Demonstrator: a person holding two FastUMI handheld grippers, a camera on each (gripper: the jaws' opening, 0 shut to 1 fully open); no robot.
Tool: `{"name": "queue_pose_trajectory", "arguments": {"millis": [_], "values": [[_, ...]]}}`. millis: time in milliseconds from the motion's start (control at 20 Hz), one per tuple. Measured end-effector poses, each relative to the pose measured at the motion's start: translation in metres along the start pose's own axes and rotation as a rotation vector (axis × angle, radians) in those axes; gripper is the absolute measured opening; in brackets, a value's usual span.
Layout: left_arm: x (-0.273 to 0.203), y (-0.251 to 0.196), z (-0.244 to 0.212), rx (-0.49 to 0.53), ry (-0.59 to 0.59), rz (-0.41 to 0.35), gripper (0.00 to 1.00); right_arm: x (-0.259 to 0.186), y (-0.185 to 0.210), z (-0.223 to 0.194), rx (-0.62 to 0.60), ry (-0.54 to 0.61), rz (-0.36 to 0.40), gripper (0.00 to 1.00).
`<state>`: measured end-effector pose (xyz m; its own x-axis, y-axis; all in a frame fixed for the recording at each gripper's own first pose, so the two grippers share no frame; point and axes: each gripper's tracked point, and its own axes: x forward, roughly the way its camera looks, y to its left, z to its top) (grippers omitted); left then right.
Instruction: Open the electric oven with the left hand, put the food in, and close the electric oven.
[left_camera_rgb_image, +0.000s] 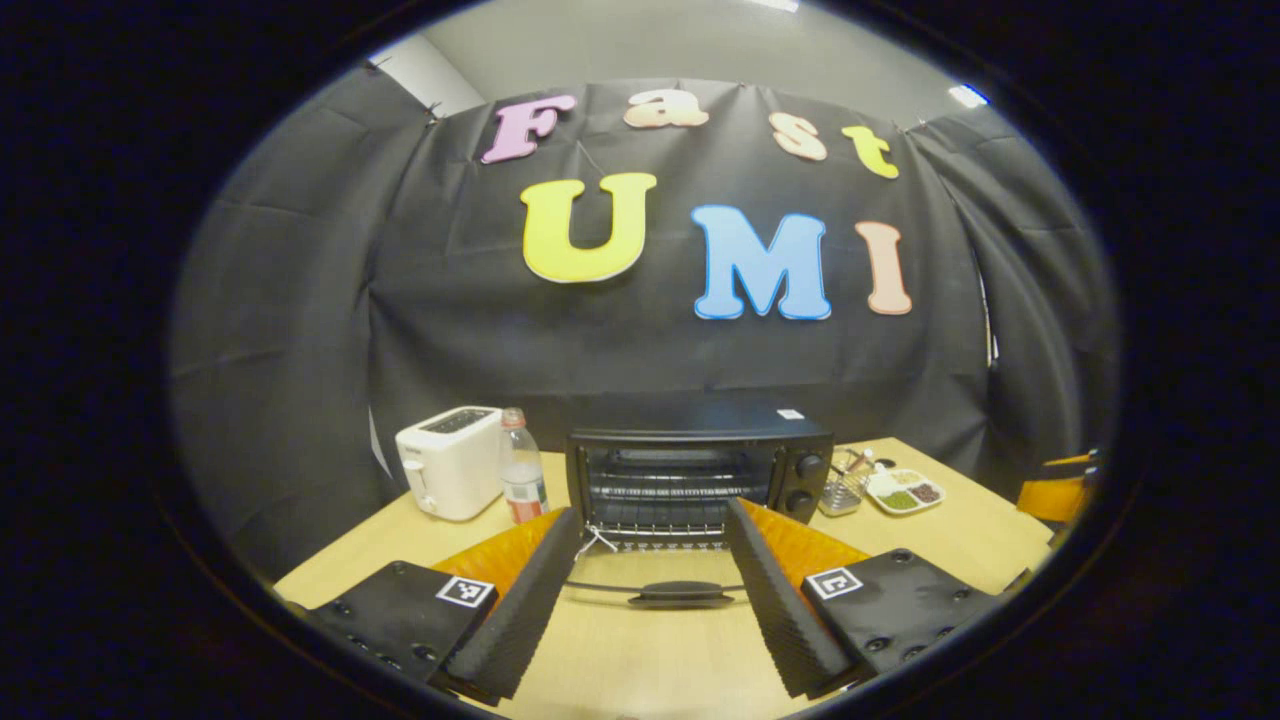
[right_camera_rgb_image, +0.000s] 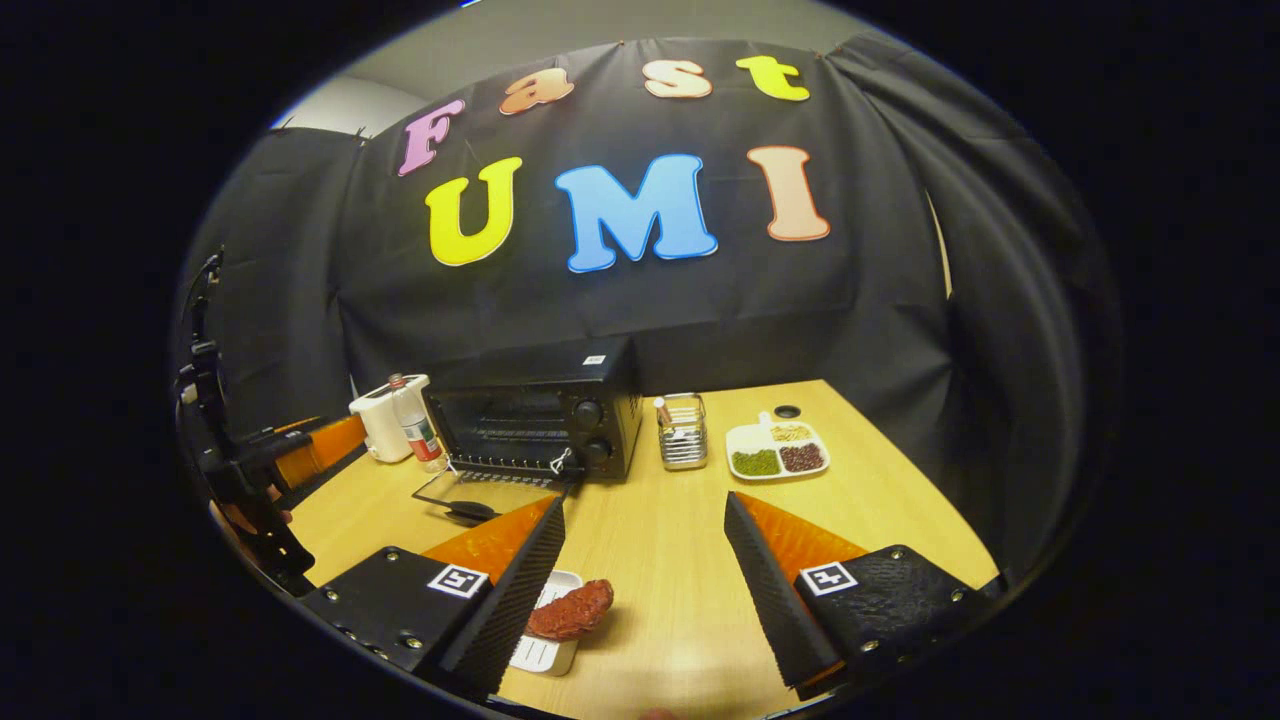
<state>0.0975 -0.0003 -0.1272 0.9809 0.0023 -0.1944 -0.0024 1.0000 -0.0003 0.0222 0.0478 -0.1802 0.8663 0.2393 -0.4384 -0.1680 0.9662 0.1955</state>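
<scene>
The black electric oven (left_camera_rgb_image: 700, 470) stands at the back of the table, its glass door (left_camera_rgb_image: 655, 585) folded down flat with the handle toward me. My left gripper (left_camera_rgb_image: 652, 515) is open just in front of that door, holding nothing. In the right gripper view the oven (right_camera_rgb_image: 540, 415) sits far left with its door (right_camera_rgb_image: 480, 490) down. A reddish piece of food (right_camera_rgb_image: 572, 610) lies on a small white tray (right_camera_rgb_image: 545, 650) beside the left finger of my open right gripper (right_camera_rgb_image: 642, 505). The left gripper (right_camera_rgb_image: 300, 450) hovers left of the oven.
A white toaster (left_camera_rgb_image: 452, 460) and a plastic bottle (left_camera_rgb_image: 522, 480) stand left of the oven. On its right are a wire utensil holder (right_camera_rgb_image: 683, 432) and a divided plate of beans (right_camera_rgb_image: 778, 447). The wooden table (right_camera_rgb_image: 680, 560) has bare room between the oven and me.
</scene>
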Motion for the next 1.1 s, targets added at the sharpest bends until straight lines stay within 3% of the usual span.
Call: {"name": "queue_pose_trajectory", "arguments": {"millis": [50,100,150,250,450,500,550,750,950,1000,1100], "values": [[-0.007,0.005,0.008,-0.002,-0.015,0.007,1.0,0.004,0.004,-0.008,0.015,0.025,0.019,0.98],[-0.012,0.011,0.016,-0.001,-0.028,0.015,0.91,0.008,0.007,-0.014,0.028,0.054,0.037,0.98],[-0.015,0.015,0.021,0.003,-0.036,0.021,0.91,0.012,0.01,-0.021,0.037,0.081,0.054,0.98],[-0.023,0.029,0.032,0.01,-0.054,0.042,1.0,0.018,0.015,-0.031,0.057,0.126,0.082,0.98],[-0.039,0.05,0.05,-0.002,-0.091,0.081,1.0,0.027,0.026,-0.06,0.143,0.244,0.132,1.0],[-0.042,0.054,0.053,-0.005,-0.098,0.09,0.91,0.028,0.026,-0.067,0.174,0.271,0.134,1.0],[-0.044,0.058,0.056,-0.006,-0.104,0.098,1.0,0.029,0.027,-0.076,0.203,0.297,0.135,1.0],[-0.051,0.074,0.054,0.001,-0.102,0.134,1.0,0.038,0.031,-0.105,0.353,0.41,0.14,1.0],[-0.061,0.088,0.047,-0.005,-0.089,0.158,1.0,0.043,0.041,-0.123,0.538,0.488,0.182,0.95],[-0.062,0.09,0.046,-0.008,-0.088,0.162,1.0,0.046,0.042,-0.127,0.582,0.501,0.181,0.87],[-0.062,0.093,0.045,-0.015,-0.088,0.17,1.0,0.044,0.045,-0.132,0.646,0.537,0.193,0.85]]}}
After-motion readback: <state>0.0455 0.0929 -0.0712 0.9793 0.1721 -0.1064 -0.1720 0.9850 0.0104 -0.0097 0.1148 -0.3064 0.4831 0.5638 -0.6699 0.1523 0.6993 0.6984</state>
